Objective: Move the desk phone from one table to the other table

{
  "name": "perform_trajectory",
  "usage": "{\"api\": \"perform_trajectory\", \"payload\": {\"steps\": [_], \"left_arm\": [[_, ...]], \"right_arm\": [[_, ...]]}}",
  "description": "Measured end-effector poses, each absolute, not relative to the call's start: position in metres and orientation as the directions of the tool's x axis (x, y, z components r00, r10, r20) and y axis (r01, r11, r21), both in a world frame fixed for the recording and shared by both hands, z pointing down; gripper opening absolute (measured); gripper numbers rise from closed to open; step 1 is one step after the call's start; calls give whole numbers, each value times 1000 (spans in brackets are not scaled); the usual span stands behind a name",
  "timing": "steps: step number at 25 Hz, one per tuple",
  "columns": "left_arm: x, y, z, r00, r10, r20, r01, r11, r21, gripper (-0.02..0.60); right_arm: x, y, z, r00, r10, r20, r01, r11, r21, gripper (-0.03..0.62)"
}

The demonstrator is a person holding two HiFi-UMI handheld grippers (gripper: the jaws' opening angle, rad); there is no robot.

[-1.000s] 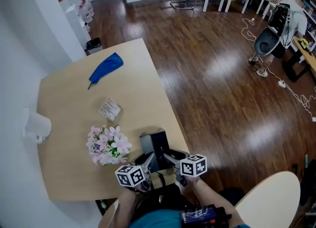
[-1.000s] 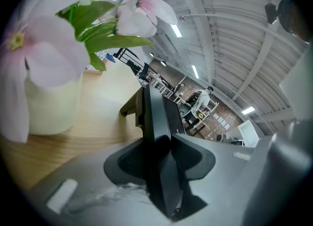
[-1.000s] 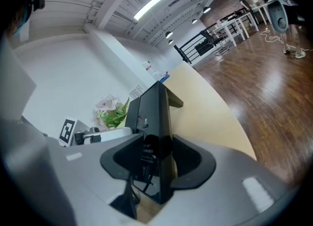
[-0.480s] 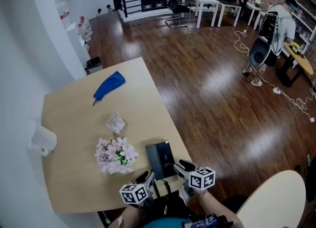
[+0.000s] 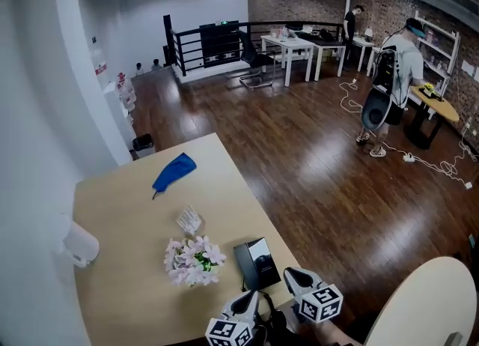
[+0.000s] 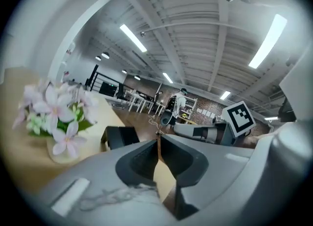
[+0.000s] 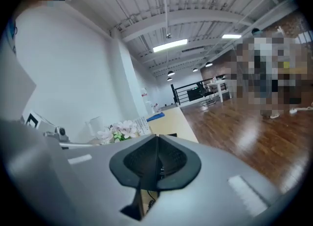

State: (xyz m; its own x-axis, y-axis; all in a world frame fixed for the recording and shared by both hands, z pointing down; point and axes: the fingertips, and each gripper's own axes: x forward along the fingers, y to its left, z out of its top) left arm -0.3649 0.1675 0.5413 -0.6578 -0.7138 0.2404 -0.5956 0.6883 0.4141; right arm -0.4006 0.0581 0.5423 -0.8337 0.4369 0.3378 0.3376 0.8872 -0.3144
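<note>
You've drawn both grippers back off the phone [image 5: 257,263], left gripper [image 5: 247,305] & right gripper [image 5: 290,275] jaws just closed w/ nothing btwn; it lies by the table [image 5: 120,210] edge, just ahead, long axis away from you, right nearer.

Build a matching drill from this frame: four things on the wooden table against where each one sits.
Things:
1. desk phone
2. flowers
3. blue object
4. small white packet

Places on the table:
A. far end
B. between the blue object and the flowers
C. near end, by the right edge
D. just left of the phone

Pairs: 1-C, 2-D, 3-A, 4-B
</note>
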Motion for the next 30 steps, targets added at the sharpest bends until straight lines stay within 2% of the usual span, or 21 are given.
{"api": "perform_trajectory", "payload": {"steps": [2, 5, 10, 19, 30], "left_arm": [[-373, 168, 510, -684, -704, 190, -624, 700, 347, 23], [-376, 173, 473, -720, -681, 129, -634, 723, 275, 14], [-367, 182, 445, -765, -639, 80, -606, 756, 248, 14], [-321, 176, 432, -792, -605, 80, -591, 793, 147, 14], [-235, 160, 415, -850, -517, 100, -515, 856, 51, 14]], "right_arm": [[-396, 63, 521, -857, 411, 311, 340, 904, -258, -6], [-384, 66, 490, -883, 382, 273, 342, 921, -185, -6], [-360, 65, 460, -905, 352, 238, 331, 935, -125, -6], [-312, 53, 447, -925, 330, 186, 320, 944, -83, -8], [-242, 23, 446, -936, 318, 151, 315, 948, -43, -8]]}}
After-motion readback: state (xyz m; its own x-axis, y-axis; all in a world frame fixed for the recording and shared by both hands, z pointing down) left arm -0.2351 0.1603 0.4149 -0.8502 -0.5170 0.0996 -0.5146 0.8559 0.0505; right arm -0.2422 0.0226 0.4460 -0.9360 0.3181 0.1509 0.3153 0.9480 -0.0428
